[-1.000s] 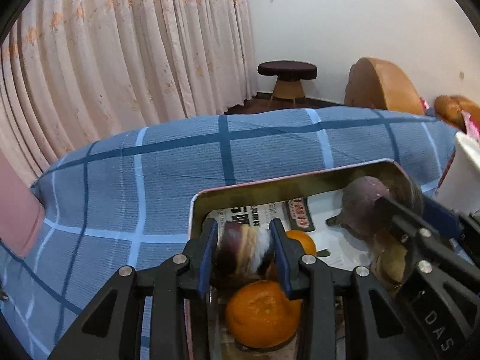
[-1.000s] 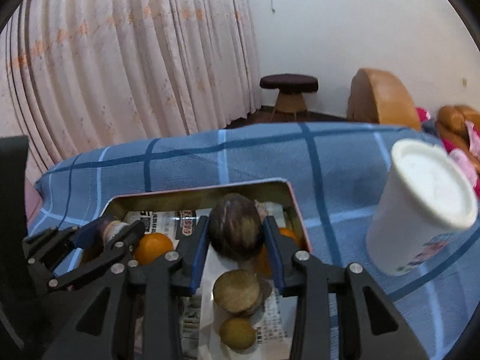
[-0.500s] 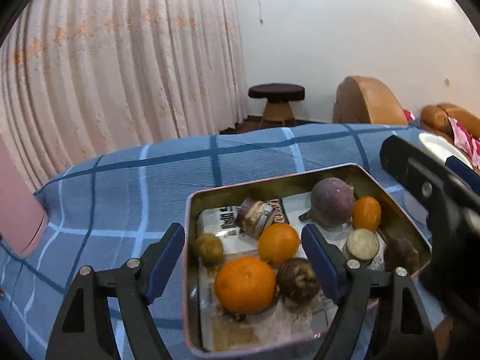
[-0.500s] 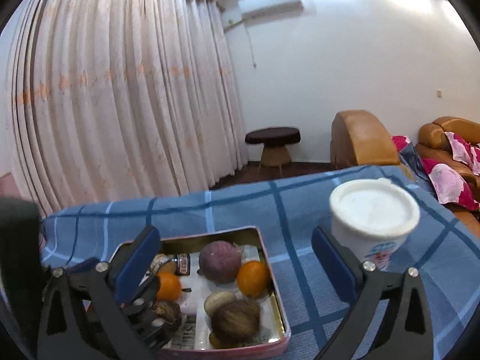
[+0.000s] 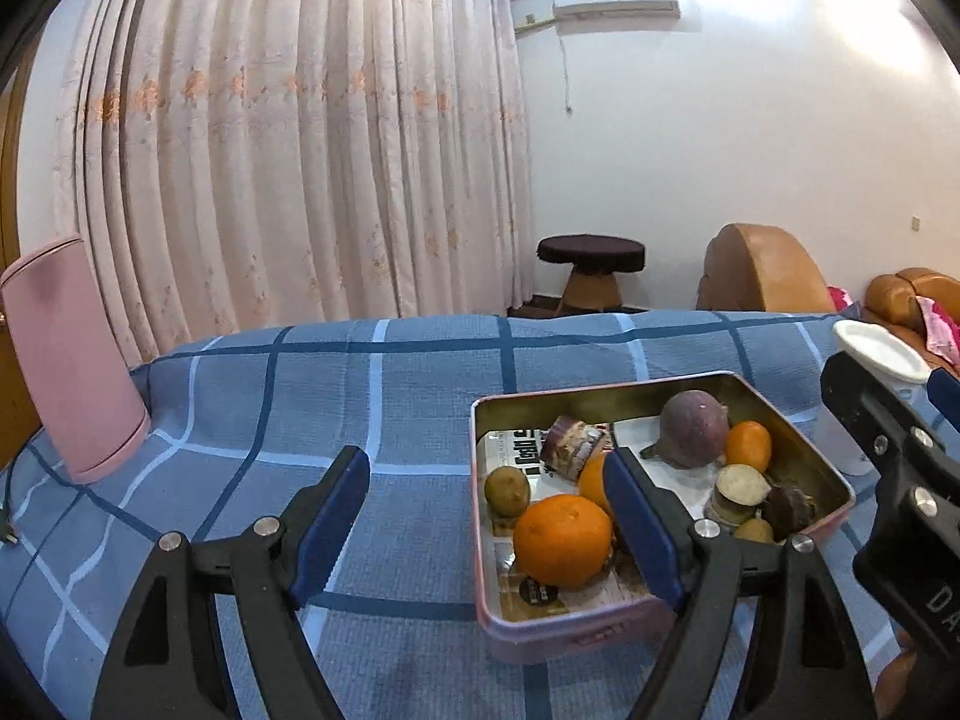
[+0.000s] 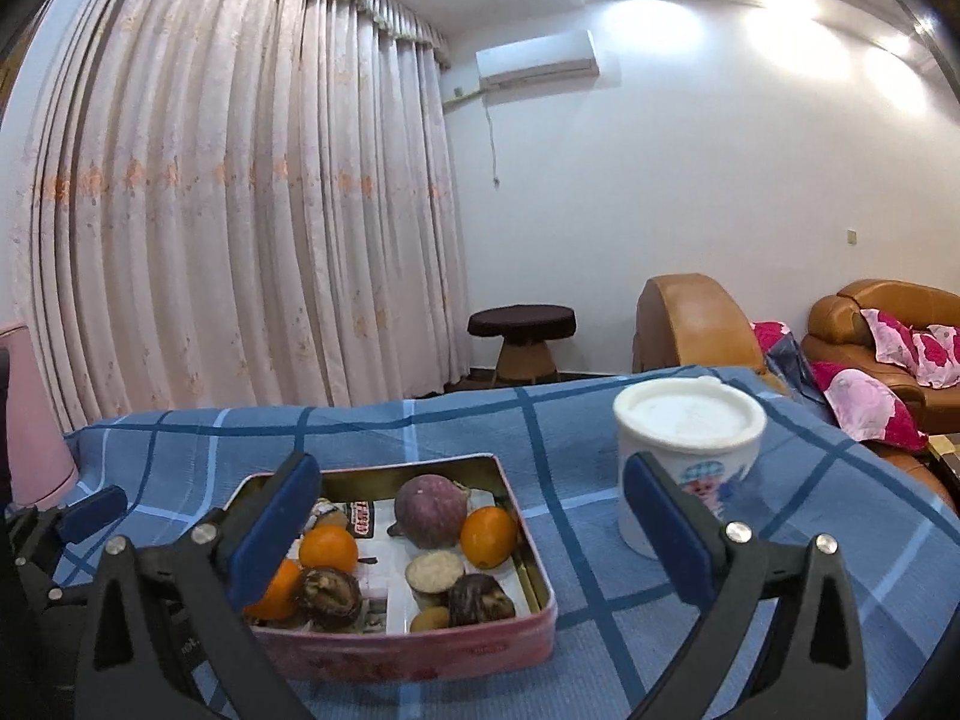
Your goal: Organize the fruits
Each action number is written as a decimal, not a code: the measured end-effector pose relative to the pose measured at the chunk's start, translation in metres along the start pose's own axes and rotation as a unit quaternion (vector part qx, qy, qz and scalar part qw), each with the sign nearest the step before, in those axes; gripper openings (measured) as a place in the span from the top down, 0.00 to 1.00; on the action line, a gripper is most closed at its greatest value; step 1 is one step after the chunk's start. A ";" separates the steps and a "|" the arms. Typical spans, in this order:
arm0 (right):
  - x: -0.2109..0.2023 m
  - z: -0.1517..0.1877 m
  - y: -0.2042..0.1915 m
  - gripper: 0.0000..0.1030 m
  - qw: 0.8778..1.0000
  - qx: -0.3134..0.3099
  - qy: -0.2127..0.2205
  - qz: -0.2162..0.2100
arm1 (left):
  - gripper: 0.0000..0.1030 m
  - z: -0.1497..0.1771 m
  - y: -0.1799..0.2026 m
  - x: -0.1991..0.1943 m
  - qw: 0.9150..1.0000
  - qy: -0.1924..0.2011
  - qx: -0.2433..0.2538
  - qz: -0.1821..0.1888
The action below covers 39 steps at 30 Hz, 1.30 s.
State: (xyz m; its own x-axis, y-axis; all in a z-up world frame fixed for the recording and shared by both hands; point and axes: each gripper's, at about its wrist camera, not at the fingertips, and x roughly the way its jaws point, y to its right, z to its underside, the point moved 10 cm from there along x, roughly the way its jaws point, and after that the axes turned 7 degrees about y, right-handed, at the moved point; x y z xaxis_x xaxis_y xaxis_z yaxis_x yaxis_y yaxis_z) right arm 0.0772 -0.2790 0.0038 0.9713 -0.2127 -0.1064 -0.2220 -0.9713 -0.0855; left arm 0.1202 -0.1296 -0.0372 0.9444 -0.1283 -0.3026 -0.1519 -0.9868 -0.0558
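Note:
A pink metal tin [image 5: 576, 630] [image 6: 420, 654] sits on the blue checked cloth and holds several fruits: a large orange [image 5: 563, 540], a round purple fruit [image 5: 693, 429] [image 6: 431, 510], small oranges [image 6: 489, 537], a cut purple-and-white piece [image 5: 570, 447] and dark brown fruits [image 6: 480, 600]. My left gripper [image 5: 489, 528] is open and empty, raised in front of the tin's left side. My right gripper [image 6: 468, 531] is open and empty, raised above the tin's near edge.
A white lidded cup [image 6: 687, 456] stands right of the tin. A pink cylinder [image 5: 66, 360] stands at the table's left. The blue checked cloth [image 5: 360, 396] covers the table. Curtains, a stool [image 5: 591, 267] and tan sofas lie beyond.
Both grippers have opened, let go of the cut piece and the purple fruit into the tin, and pulled back and up. The view has tilted upward.

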 end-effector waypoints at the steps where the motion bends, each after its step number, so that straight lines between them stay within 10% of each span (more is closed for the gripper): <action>1: -0.003 -0.001 0.001 0.00 1.000 0.000 0.003 0.002 | 0.21 0.001 0.000 -0.004 1.000 0.005 0.003 0.001; 39: -0.038 -0.010 0.018 0.00 0.999 0.020 0.035 0.034 | 0.18 0.002 -0.008 -0.027 1.000 0.012 0.007 -0.017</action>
